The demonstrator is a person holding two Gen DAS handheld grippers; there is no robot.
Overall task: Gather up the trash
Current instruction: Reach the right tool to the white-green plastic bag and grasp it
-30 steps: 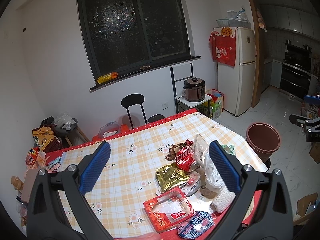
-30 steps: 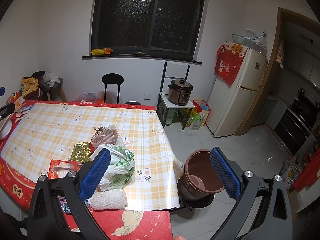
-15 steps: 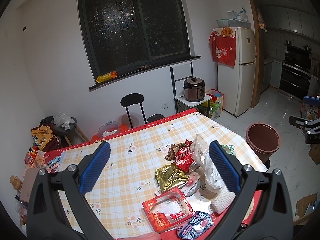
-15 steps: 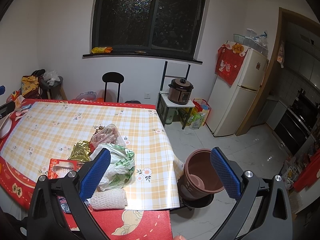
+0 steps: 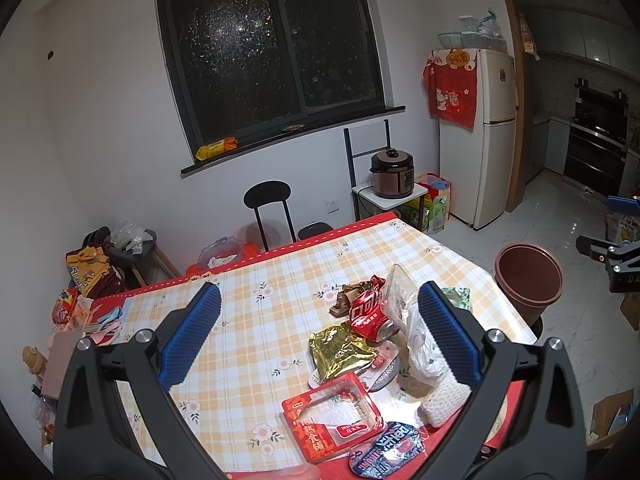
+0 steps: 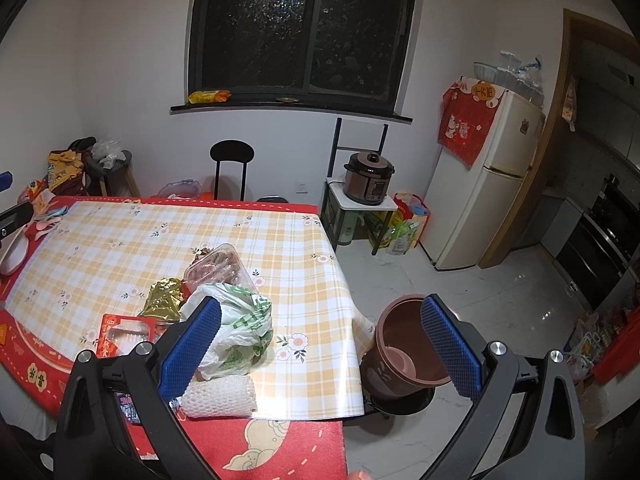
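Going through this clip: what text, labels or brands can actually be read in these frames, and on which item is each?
"熟食铺": on the red tray package, as best it reads.
Crushed red can: white brand script, too warped to read.
Dark wrapper: lettering blurred.
Red table mat: two yellow characters, not legible.
Red fridge cloth: characters on its yellow sign, too small to read.

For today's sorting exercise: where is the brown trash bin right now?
In both wrist views the brown trash bin stands on the floor just off the table's right-hand corner, nearest the white plastic bag.
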